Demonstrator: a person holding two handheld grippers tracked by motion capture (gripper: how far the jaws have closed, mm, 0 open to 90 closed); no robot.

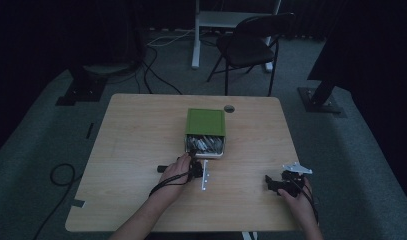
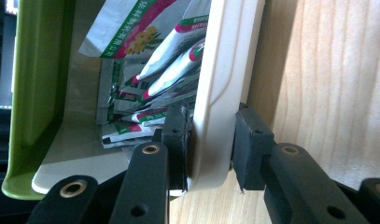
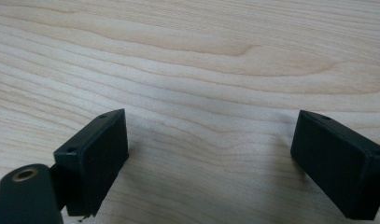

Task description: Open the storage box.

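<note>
Drawer point(image 2: 215, 93) front of green box point(image 1: 205, 121): rigid smooth plastic, packet-loaded point(image 2: 145, 79) yet light, left gripper point(image 2: 210, 149) clamped across its wall; right gripper point(image 3: 211, 163) wide, empty.

Room dim, walls dark. Floor: grey carpet point(image 1: 36, 150) w/ black cables point(image 1: 156, 75). Black folding chair point(image 1: 248, 45) and white desk frame point(image 1: 211, 22) behind light wood table point(image 1: 131, 145).
</note>
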